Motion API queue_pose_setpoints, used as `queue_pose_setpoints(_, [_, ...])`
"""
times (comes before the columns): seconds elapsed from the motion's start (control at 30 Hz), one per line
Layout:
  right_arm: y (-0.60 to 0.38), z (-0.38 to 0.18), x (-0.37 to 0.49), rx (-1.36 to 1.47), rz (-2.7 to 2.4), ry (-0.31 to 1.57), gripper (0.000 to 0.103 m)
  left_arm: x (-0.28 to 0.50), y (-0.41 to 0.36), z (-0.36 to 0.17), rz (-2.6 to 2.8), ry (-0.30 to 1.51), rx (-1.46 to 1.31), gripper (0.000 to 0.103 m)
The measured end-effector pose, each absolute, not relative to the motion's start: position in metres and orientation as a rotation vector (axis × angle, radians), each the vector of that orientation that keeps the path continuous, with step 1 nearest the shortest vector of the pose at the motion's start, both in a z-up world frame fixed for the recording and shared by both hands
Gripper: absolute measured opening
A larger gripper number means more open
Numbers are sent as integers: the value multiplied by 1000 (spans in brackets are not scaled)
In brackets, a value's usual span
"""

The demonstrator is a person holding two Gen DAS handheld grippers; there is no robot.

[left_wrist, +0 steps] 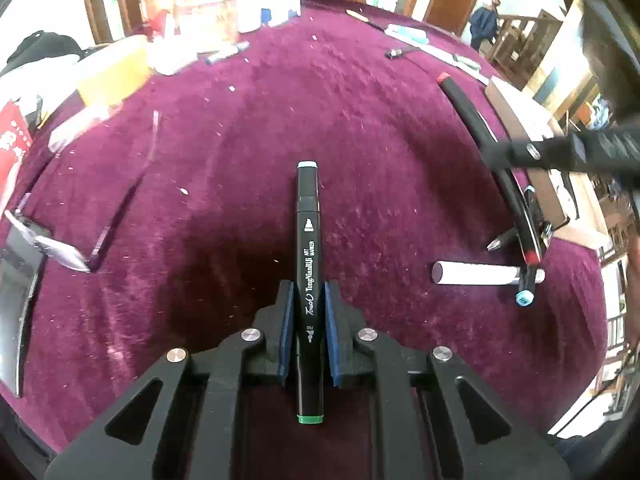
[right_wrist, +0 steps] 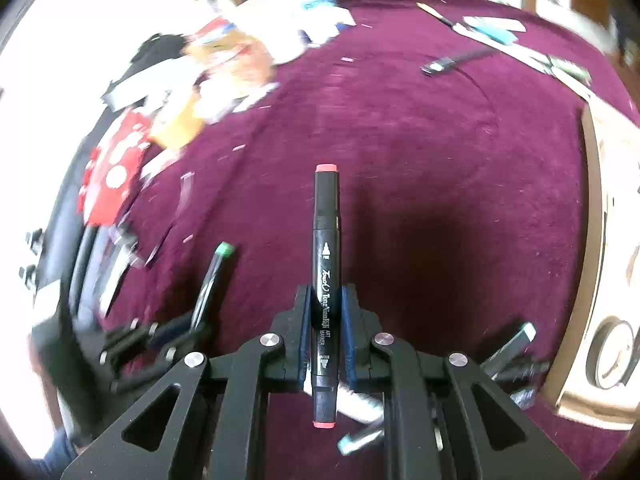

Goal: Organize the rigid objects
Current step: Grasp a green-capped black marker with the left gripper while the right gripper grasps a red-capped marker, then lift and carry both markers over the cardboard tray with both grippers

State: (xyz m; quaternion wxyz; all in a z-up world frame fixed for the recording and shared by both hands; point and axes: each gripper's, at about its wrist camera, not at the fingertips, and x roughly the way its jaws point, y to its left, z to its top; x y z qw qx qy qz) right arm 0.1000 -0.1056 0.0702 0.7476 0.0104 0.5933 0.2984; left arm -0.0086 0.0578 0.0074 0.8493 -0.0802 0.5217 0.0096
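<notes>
In the left wrist view my left gripper [left_wrist: 309,292] is shut on a black art marker with a green cap [left_wrist: 308,240], which points straight ahead over the purple cloth [left_wrist: 260,112]. At the right edge, blurred, my right gripper [left_wrist: 496,156] grips a black marker with red caps [left_wrist: 468,112]. The right wrist view shows that right gripper [right_wrist: 326,300] shut on the red-capped marker [right_wrist: 326,236]. The left gripper [right_wrist: 188,330] with the green-capped marker [right_wrist: 216,268] is low on the left.
Loose markers lie at the right: a white one [left_wrist: 476,273], one with a light-blue cap [left_wrist: 526,292]. A cardboard box [right_wrist: 592,240] borders the right side. A clear plastic case [left_wrist: 52,240] sits left. Clutter lines the far edge, with a small black stick [right_wrist: 440,65].
</notes>
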Motion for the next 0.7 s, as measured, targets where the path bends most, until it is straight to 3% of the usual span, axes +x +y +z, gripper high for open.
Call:
queue_pose_setpoints(0.23, [-81,60,60,-9,762,1354,13,-24,63,18,74,1085,-194,12])
queue_pose_setpoints(0.4, [-69,71,49,-45,831,1298,13,-38,62,28,119,1063,-209,12])
queue_pose_setpoints(0.5, [-66,57,45,-15,845,1372,13,-42,62,28,161,1072,-208,12])
queue_pose_setpoints(0.7, [-66,72,39,-21,915,1316,13,-58,59,41,226,1051,-224,12])
